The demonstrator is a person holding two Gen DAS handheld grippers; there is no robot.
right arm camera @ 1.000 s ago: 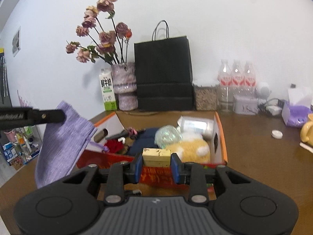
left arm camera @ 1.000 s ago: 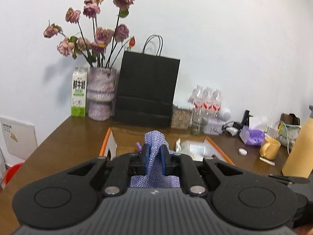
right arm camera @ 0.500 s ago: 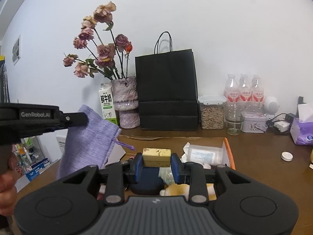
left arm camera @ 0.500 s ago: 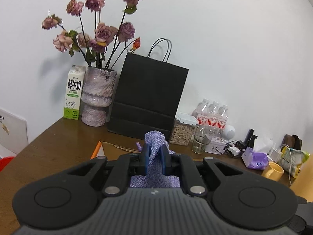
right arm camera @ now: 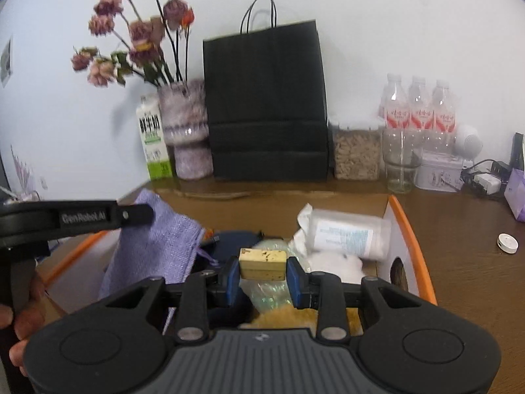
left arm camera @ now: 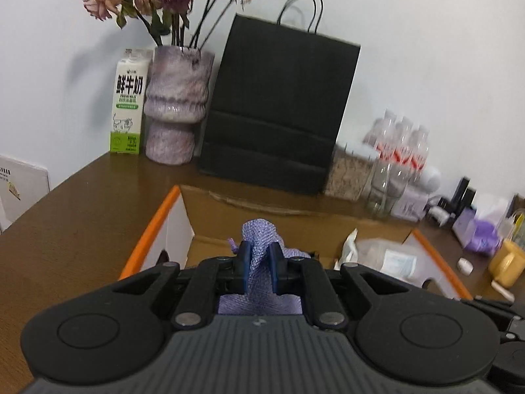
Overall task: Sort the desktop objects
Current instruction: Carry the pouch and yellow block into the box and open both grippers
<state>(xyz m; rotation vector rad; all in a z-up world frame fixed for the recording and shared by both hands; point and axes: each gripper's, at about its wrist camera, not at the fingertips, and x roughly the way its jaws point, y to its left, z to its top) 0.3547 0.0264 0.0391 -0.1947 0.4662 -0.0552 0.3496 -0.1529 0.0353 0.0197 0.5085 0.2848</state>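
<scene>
Above an open orange-edged box (right arm camera: 414, 249) on the brown bench (left arm camera: 75, 229), two things are held. A purple knit pouch (left arm camera: 259, 239) is pinched near its top by the left hand-held gripper (left arm camera: 259, 267), its jaws nearly closed on the cloth; in the right view the pouch (right arm camera: 154, 246) is seen hanging limp over the box's left side. A pale yellow block (right arm camera: 262, 262), speckled with dark spots, is clamped across its short ends by the right hand-held gripper (right arm camera: 262, 279), above the box's middle.

The pouch is judged soft and light; it will sag and swing, so it is best taken near the drawstring neck, where the cloth bunches. The block looks stiff and light, perhaps crumbly at the corners, and a flat grip on opposite faces is judged secure.

Inside the box, a plastic-wrapped white pack (right arm camera: 344, 234), a dark item and something tan and fluffy can be made out. Along the bench's far edge stand a milk carton (left arm camera: 128, 101), a vase (left arm camera: 177, 105) of dried roses, a black bag (left arm camera: 279, 98) and bottles (right arm camera: 418, 105).
</scene>
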